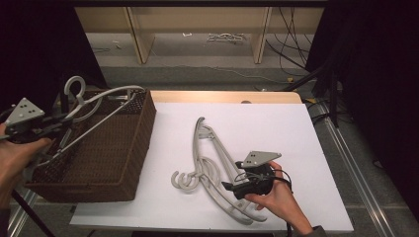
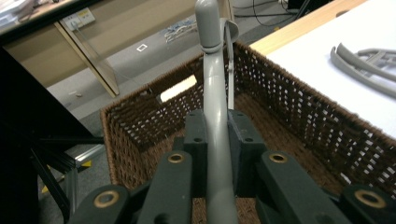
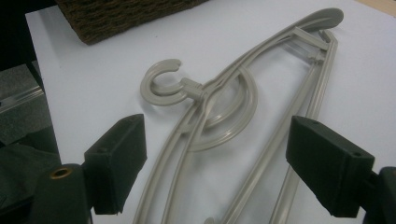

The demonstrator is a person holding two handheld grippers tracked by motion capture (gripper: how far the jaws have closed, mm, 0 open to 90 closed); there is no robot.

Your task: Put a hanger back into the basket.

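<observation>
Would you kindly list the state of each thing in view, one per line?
Left gripper: shut on held hanger.
Held hanger: lifted, tilted over the basket.
Basket: upright on the table's left.
Right gripper: open, above the table hangers.
Table hangers: flat, stacked on the white sheet.

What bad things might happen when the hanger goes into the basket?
The held hanger sticks out past the basket rim, so its hook might snag the weave or stay propped on the edge once the left gripper lets go. The right gripper, open over the stacked hangers on the table, may lift two tangled together.
</observation>
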